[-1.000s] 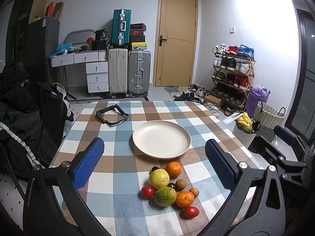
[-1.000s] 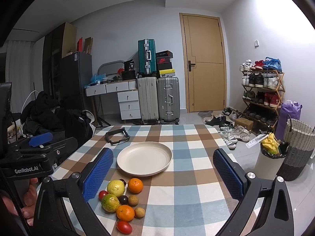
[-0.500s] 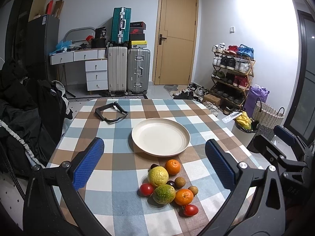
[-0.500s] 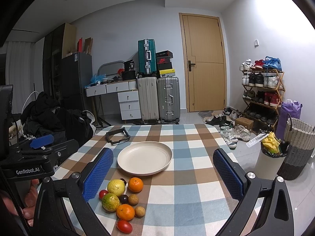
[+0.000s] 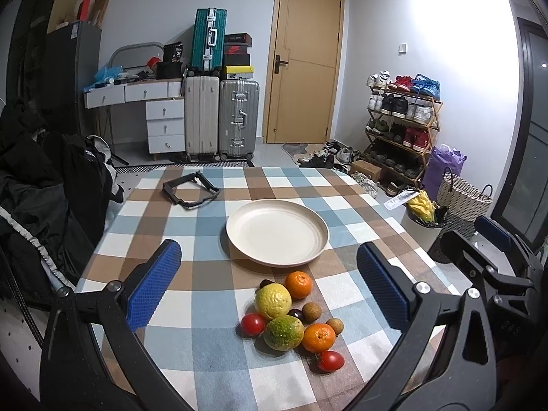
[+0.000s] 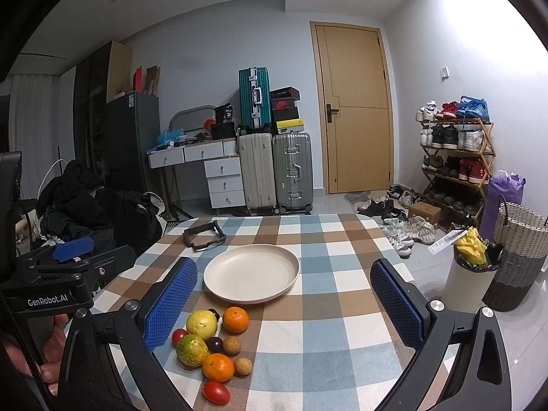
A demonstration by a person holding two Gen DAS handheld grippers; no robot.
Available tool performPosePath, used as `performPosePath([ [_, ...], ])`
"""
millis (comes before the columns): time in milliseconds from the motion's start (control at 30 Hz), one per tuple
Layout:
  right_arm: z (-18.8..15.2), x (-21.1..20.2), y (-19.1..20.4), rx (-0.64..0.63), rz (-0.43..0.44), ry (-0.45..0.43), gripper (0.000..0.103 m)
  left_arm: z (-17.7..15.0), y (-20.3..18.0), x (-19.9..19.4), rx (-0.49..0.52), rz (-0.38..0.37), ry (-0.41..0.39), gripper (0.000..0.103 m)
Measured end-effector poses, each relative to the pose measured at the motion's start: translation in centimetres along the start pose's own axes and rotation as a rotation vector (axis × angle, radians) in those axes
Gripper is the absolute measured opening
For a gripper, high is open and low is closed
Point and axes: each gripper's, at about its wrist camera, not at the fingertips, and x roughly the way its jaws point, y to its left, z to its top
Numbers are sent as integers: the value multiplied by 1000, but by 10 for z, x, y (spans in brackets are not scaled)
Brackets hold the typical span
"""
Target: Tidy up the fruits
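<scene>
Left gripper (image 5: 270, 287) wide open, holding nothing, hovers above checked tablecloth (image 5: 212, 308). Right gripper (image 6: 284, 303) same: jaws wide, nothing held. Fruit cluster (image 5: 291, 315) on cloth just in front of cream plate (image 5: 276, 231), plate bare. Yellow citrus (image 5: 273, 300), green citrus (image 5: 283, 332), two oranges, two red tomatoes, small brown fruits touching or near each other. Versus a second ago: fruits unmoved; left view shifted slightly, cluster sits a bit higher in view. Right view nearly unchanged.

Matt plate (image 5: 276, 232) (checked cloth (image 5: 212, 308) beneath).
</scene>
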Motion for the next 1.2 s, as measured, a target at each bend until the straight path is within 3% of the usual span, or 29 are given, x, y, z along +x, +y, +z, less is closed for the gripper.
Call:
performPosePath([
  [300, -5, 1, 0, -3, -4, 6, 103, -14, 3, 16, 4, -18, 55, 102],
  [533, -28, 10, 1, -8, 0, 26, 103, -35, 13, 49, -14, -29, 169, 102],
  [933, -36, 39, -6, 13, 12, 96, 103, -78, 23, 108, -78, -77, 349, 101],
  [1067, -40, 45, -6, 7, 4, 109, 103, -85, 27, 124, -107, -97, 392, 96],
  [1200, -45, 49, -5, -17, 3, 117, 103, -90, 34, 137, -167, -142, 442, 83],
])
